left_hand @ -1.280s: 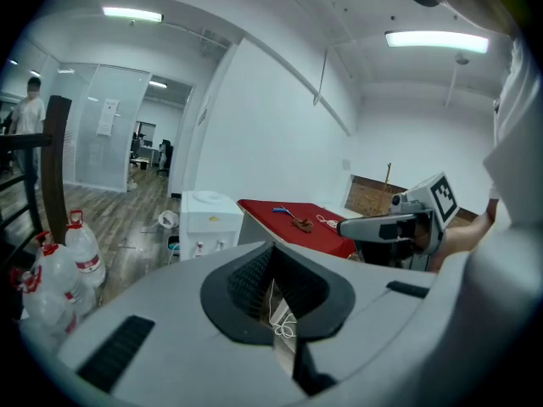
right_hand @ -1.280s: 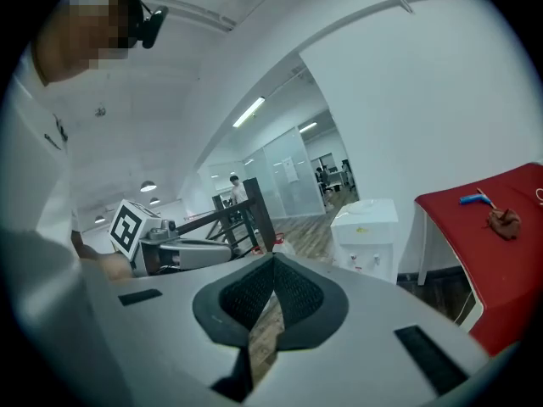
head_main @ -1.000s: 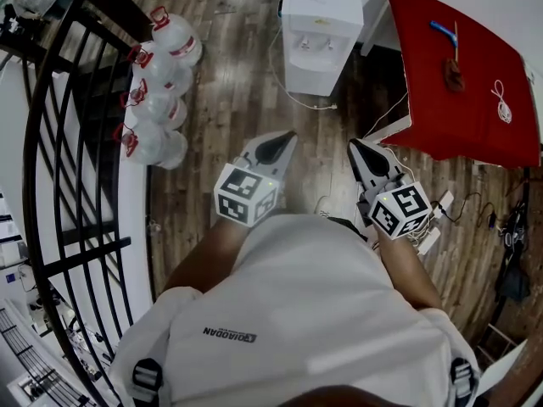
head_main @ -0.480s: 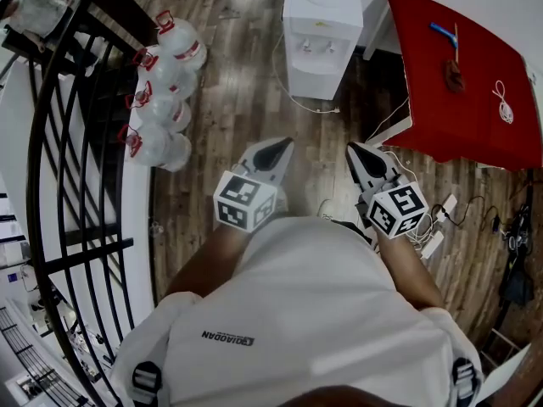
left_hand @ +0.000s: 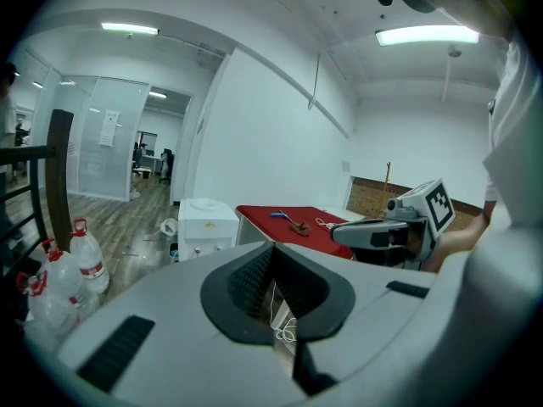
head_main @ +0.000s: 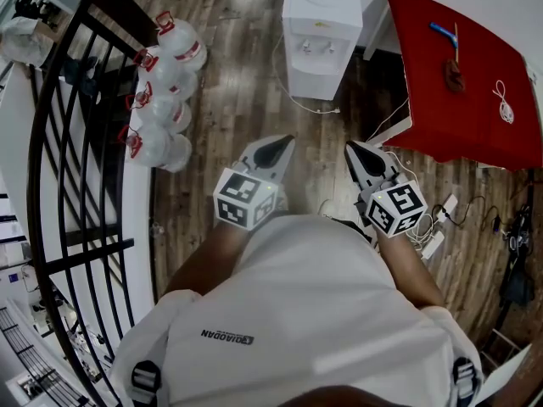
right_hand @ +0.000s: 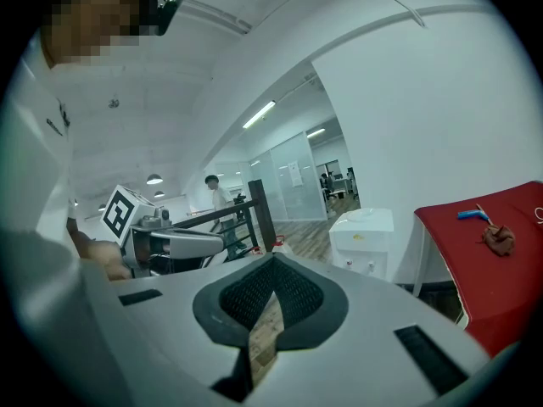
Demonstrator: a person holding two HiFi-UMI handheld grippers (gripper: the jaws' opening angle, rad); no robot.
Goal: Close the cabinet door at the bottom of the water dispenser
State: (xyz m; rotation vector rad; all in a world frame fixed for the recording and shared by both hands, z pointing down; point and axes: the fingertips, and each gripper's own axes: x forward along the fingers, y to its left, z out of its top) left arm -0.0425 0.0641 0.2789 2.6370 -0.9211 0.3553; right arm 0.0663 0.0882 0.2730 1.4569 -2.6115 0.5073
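Hardly anything has shifted over the last second: both grippers sit a touch higher in the head view, and the camera has swung slightly so that more of the black railing shows at far left.

Just right of the railing, a cluster of red-capped water jugs stands on the wood floor. The left gripper is held out in front of the person's body. Its own view shows its pads pressed together at the tips with nothing between them, only floor visible through the slot behind.

Farther ahead stands the white water dispenser, with no bottle on top, well apart from both grippers. The steep head view foreshortens its lower front and the gripper bodies hide it in both gripper views. I cannot tell whether the cabinet door stands ajar or shut.

The right gripper is pressed together and empty too. To its right are the red table and a power strip on the floor.

The likeliest trouble is underfoot. A white cord trails from the dispenser's foot across the approach and could snag a shoe or a gripper. A narrow closed tip could also skid off a smooth panel, or a hard shove could push the unladen dispenser backward.
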